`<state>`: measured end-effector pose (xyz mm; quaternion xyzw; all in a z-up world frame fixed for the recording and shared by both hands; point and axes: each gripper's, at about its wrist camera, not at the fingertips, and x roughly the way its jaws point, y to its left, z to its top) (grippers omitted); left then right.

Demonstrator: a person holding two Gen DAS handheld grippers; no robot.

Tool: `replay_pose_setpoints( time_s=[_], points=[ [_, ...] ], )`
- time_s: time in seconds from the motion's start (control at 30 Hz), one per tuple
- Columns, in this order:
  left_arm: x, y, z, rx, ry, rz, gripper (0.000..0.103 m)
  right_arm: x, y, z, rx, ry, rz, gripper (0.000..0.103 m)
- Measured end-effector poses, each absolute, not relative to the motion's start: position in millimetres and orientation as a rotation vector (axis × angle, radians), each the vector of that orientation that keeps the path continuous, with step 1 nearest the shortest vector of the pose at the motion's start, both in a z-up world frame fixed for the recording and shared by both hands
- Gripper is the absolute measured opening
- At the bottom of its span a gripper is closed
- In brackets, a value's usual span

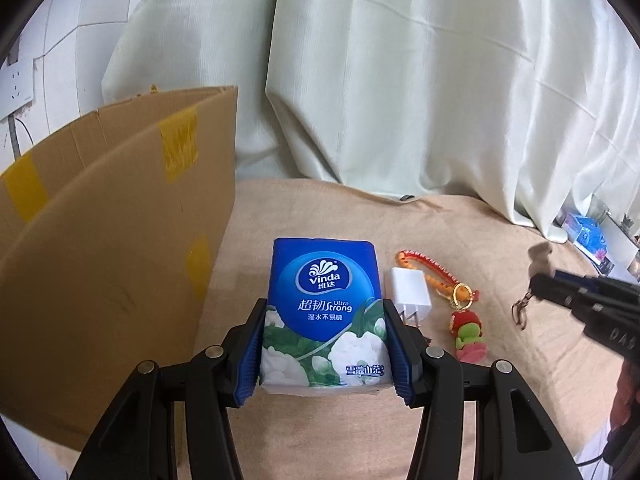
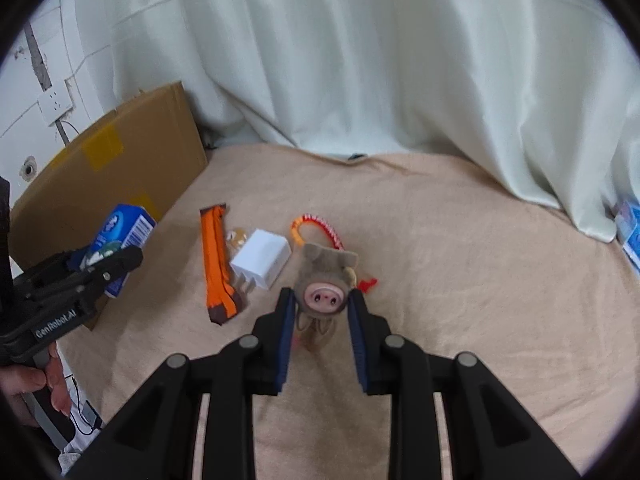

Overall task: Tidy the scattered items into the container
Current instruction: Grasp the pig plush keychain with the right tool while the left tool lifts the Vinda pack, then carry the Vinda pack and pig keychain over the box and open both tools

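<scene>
Left wrist view: left gripper (image 1: 324,344) clamps a Vinda tissue pack (image 1: 322,312) just right of the cardboard box (image 1: 112,240).
Right gripper (image 2: 322,340) pinches a plush pig keychain (image 2: 325,286) above the beige blanket (image 2: 460,280), near the white charger (image 2: 262,262).

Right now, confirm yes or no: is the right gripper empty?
No; in the right wrist view the right gripper has its jaws closed on a grey plush pig keychain, lifted above the beige blanket.

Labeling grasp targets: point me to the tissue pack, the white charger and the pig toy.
tissue pack (image 1: 323,300), left wrist view, middle of the blue front face.
white charger (image 2: 262,258), right wrist view, top face of the body.
pig toy (image 2: 325,295), right wrist view, pink snout.
</scene>
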<state>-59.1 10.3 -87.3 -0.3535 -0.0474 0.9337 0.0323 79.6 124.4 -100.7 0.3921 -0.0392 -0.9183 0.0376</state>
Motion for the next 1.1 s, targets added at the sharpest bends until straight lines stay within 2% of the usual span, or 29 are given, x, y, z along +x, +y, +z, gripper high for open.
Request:
replay_pose_setpoints(
  time_s=[0.33, 0.77, 1.1],
  points=[
    [-44, 13, -59, -1.01, -0.114, 2.901, 0.054, 98, 126, -50, 1.032, -0.086, -2.887, 0.03],
    [-28, 5, -24, -0.909, -0.096, 2.928, 0.054, 112, 116, -28, 0.953, -0.083, -2.909, 0.03],
    [-31, -36, 38, -0.736, -0.068, 3.04, 0.054, 93, 89, 14, 0.805, -0.084, -2.903, 0.03]
  ],
)
